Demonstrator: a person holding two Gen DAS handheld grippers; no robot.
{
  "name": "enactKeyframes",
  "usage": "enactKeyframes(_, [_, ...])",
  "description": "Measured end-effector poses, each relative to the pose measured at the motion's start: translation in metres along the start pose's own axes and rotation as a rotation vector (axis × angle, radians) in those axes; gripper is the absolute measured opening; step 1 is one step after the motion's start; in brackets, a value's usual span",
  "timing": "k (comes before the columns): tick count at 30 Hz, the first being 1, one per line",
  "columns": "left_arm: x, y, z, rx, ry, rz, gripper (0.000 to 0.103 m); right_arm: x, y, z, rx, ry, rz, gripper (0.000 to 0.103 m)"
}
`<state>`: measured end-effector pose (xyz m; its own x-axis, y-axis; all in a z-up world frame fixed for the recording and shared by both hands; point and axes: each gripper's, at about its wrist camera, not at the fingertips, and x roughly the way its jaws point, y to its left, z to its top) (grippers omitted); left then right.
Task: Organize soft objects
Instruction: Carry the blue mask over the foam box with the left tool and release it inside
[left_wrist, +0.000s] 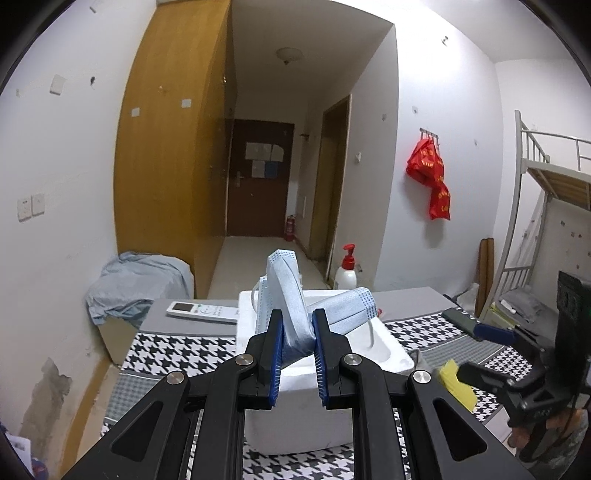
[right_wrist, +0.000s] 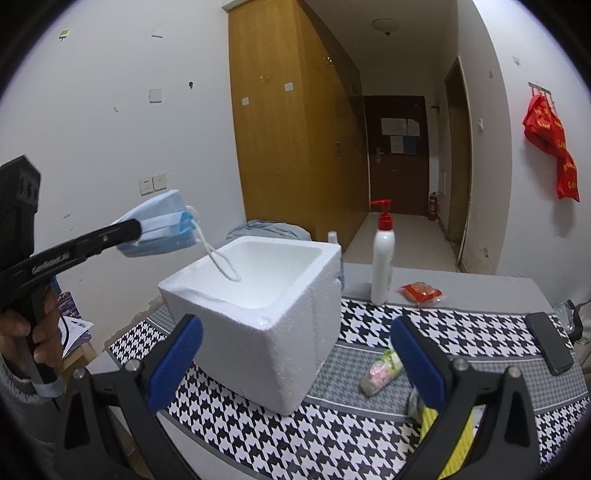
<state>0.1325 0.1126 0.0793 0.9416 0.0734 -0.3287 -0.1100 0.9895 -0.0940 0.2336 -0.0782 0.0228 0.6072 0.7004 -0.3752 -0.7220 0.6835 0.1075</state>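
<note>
My left gripper (left_wrist: 297, 317) is shut on a bunch of blue face masks (left_wrist: 288, 295), which stick up and fan out above the white foam box (left_wrist: 391, 354). In the right wrist view the left gripper (right_wrist: 133, 229) holds the masks (right_wrist: 162, 229) above the box's left rim, and a white ear loop (right_wrist: 221, 262) dangles into the foam box (right_wrist: 258, 325). My right gripper (right_wrist: 295, 325) stands wide open in front of the box with nothing between its fingers. A yellow sponge-like piece (right_wrist: 454, 435) lies beneath its right finger.
On the houndstooth cloth (right_wrist: 369, 321) stand a white pump bottle (right_wrist: 382, 258), a red packet (right_wrist: 421, 293), a dark phone (right_wrist: 550, 343) and a small bag of sweets (right_wrist: 382, 373). A white remote (left_wrist: 203, 312) lies left of the box. A person's hand (right_wrist: 22, 332) grips the left handle.
</note>
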Motion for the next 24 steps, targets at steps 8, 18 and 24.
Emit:
enactKeyframes(8, [0.027,-0.008,0.002,0.009,0.052,-0.017,0.016,-0.008,-0.012,-0.009,0.017,0.005,-0.032,0.103])
enactKeyframes(18, [0.064,-0.012,0.004,0.021,0.136,-0.007,0.017,-0.014,-0.029,-0.019,0.049,0.004,-0.059,0.103])
enactKeyframes(24, [0.082,-0.012,0.002,0.021,0.178,0.024,0.017,-0.015,-0.038,-0.024,0.065,0.013,-0.078,0.103])
